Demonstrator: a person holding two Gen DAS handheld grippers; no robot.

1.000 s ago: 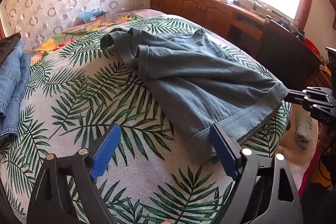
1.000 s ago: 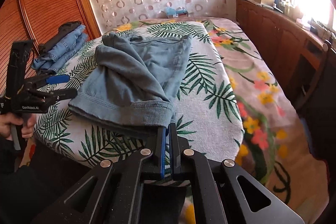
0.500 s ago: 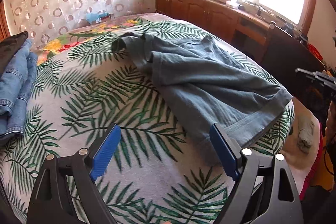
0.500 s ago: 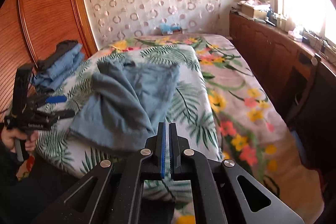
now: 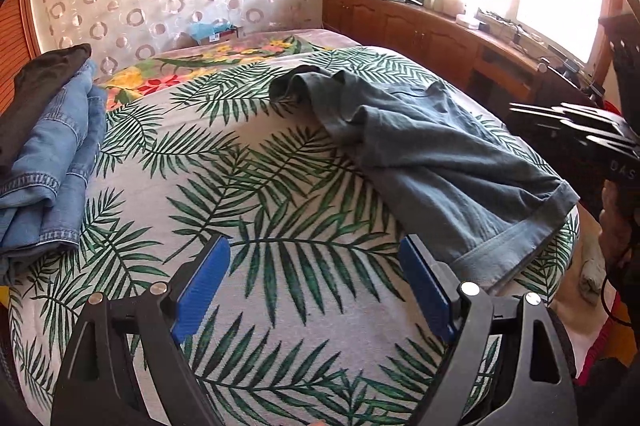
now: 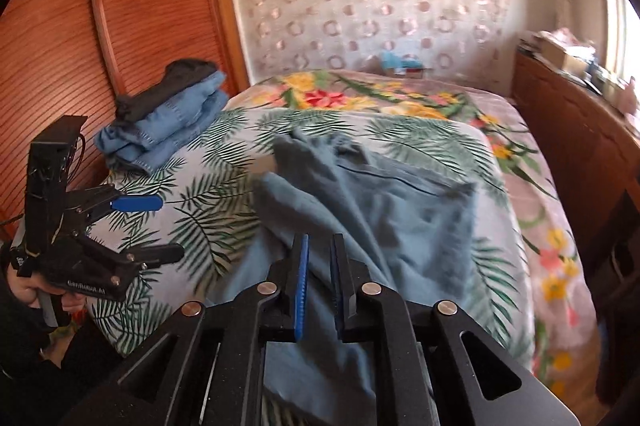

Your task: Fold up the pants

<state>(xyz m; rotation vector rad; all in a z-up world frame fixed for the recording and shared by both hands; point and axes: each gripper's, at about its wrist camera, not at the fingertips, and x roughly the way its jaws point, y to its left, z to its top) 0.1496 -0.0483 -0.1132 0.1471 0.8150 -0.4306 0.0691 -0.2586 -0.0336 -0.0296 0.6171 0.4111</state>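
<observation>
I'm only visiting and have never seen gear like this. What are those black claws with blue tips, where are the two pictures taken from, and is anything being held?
No machine: a person holds a hand-worked two-finger gripper in each hand, each with its own camera looking along the fingers. One picture looks past the left gripper, wide open over the palm-leaf bedspread, holding nothing. The other looks past the right gripper, its jaws just opening, slightly apart, above the grey-blue pants, gripping nothing. Folded jeans are stacked aside.
</observation>
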